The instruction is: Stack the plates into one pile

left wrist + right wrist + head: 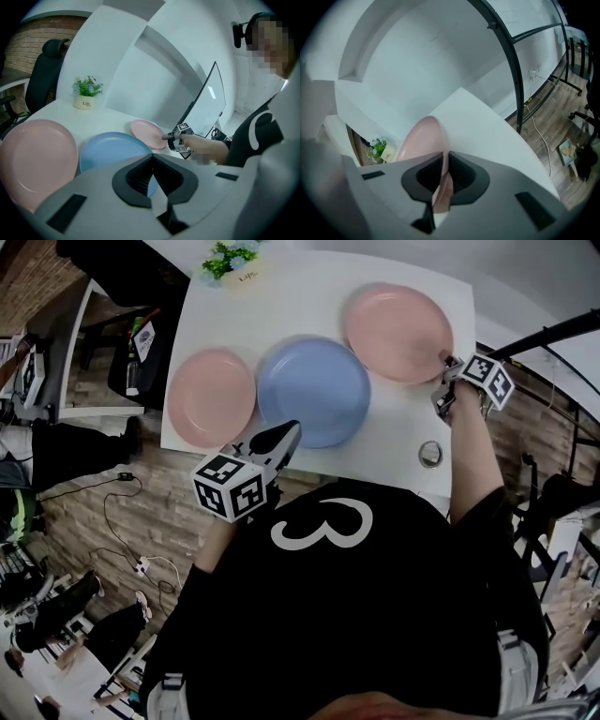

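Three plates lie in a row on the white table (398,423): a pink plate (212,397) at the left, a blue plate (314,390) in the middle, and a second pink plate (396,331) at the right. My right gripper (446,360) is shut on the near right rim of that right pink plate (423,138), and the rim shows pinched between its jaws. My left gripper (289,432) is shut with nothing in it, above the near edge of the blue plate (110,150). From the left gripper view the right gripper (165,137) is seen at the far pink plate (146,132).
A small potted plant (230,263) stands at the table's far edge. A round metal grommet (430,454) sits in the tabletop near the front right corner. A dark office chair (44,70) stands off the table's left end. A glass panel (208,101) rises to the right.
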`<state>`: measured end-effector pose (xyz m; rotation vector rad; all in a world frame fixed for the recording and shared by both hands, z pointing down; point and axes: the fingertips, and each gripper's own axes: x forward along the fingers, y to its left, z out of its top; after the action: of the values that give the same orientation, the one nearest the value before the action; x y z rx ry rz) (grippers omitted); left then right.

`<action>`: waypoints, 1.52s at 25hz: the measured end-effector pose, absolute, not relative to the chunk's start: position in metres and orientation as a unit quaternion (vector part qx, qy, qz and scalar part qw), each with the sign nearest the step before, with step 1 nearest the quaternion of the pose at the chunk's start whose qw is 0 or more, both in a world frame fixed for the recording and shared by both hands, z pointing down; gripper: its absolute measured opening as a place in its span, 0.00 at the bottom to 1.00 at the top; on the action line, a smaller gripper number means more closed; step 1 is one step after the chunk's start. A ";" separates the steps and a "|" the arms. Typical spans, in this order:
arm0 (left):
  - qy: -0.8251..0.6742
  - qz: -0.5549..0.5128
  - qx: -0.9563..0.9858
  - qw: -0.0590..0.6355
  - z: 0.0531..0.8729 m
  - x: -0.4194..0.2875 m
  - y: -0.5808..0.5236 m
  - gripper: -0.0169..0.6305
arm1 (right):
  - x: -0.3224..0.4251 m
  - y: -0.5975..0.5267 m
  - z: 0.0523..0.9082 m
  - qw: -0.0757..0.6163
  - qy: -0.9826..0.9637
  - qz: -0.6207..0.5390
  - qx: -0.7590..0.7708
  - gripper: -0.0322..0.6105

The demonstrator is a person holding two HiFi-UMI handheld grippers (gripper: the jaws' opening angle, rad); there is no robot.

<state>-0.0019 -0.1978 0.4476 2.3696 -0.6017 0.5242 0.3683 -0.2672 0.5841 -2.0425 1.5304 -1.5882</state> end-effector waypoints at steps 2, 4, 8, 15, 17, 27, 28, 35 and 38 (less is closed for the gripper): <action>-0.232 0.198 0.899 0.315 0.447 -0.006 -0.197 0.05 | 0.368 -0.266 0.579 0.069 0.509 -0.520 -0.682 0.10; -0.235 0.197 0.898 0.315 0.446 -0.009 -0.196 0.05 | 0.367 -0.265 0.575 0.071 0.509 -0.516 -0.685 0.10; -0.233 0.196 0.901 0.310 0.443 -0.012 -0.188 0.05 | 0.367 -0.260 0.567 0.076 0.512 -0.501 -0.694 0.10; -0.235 0.193 0.904 0.299 0.435 -0.017 -0.178 0.05 | 0.367 -0.250 0.547 0.111 0.516 -0.485 -0.698 0.10; -0.237 0.188 0.907 0.293 0.430 -0.016 -0.174 0.05 | 0.368 -0.245 0.539 0.119 0.516 -0.479 -0.700 0.10; -0.249 0.155 0.913 0.284 0.409 -0.025 -0.152 0.05 | 0.347 -0.223 0.502 0.149 0.555 -0.463 -0.675 0.10; -0.250 0.153 0.913 0.283 0.407 -0.026 -0.149 0.05 | 0.342 -0.221 0.499 0.149 0.560 -0.462 -0.671 0.10; -0.266 0.136 0.912 0.280 0.400 -0.035 -0.138 0.05 | 0.303 -0.220 0.485 0.135 0.600 -0.458 -0.643 0.10; -0.276 0.130 0.910 0.281 0.397 -0.041 -0.134 0.05 | 0.287 -0.223 0.483 0.123 0.613 -0.458 -0.632 0.10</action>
<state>-0.0414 -0.1344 0.3971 2.4393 -0.7397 0.3478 0.2871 -0.2227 0.4830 -1.8430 1.7897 -1.3349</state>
